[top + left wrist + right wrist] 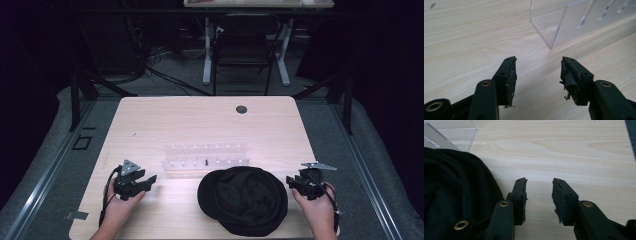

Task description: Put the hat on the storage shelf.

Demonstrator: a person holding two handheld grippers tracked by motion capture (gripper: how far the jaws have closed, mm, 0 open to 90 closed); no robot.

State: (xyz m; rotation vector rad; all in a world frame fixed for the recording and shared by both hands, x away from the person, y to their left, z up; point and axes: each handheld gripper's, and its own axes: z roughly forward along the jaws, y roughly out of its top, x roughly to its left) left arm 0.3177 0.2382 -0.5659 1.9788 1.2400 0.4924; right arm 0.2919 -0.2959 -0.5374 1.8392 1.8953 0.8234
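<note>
From above, the hat (243,200) lies on the tabletop (200,125) before the rack (205,159), between your hands. Your left tongs (538,72) gape empty. Your right tongs (539,192), also apart, sit beside the brim; I'd grip there.

We count one light wooden table (150,125) with one small dark round hole (241,109) near its far edge. On it lie one black hat (243,200) and one clear acrylic rack (205,160), with one small dark piece (206,162) standing in it. We see two grippers: the left gripper (147,181) and the right gripper (291,182), each with two jaws set apart.
</note>
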